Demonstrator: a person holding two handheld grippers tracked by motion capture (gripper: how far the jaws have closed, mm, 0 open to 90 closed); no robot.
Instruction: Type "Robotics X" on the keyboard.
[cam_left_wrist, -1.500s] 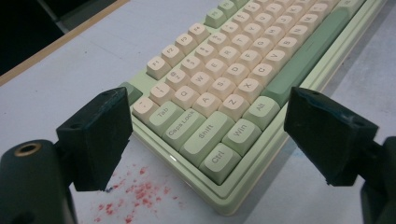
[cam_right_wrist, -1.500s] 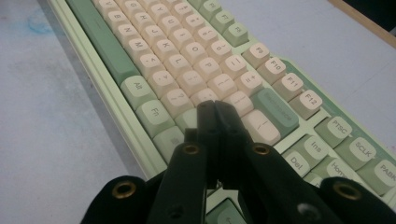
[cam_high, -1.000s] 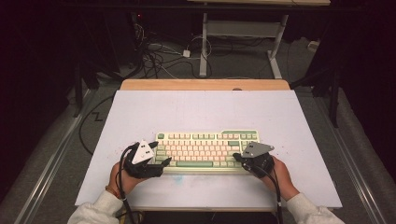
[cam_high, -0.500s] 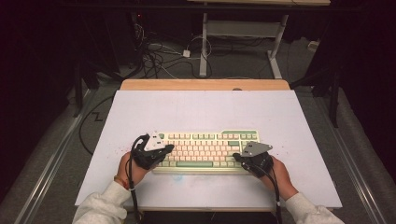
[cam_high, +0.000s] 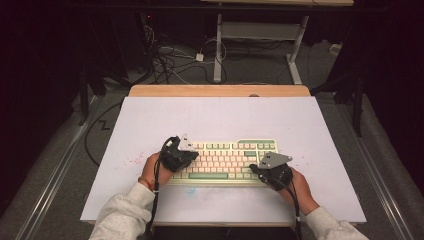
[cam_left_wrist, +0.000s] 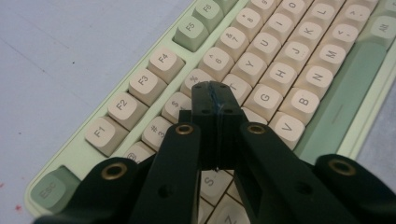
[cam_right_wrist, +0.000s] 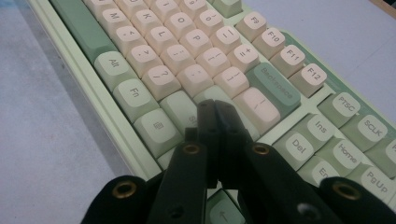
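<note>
Pale green keyboard (cam_high: 222, 162) lies on the white table (cam_high: 220, 120), near its front edge. Since a second ago the left gripper (cam_left_wrist: 215, 100) has come in from beyond the keyboard's left end, its jaws now closed together over the R and T keys; the right gripper (cam_right_wrist: 215, 109), jaws together, hovers at the keyboard's Shift corner, so typing looks ready to begin
</note>
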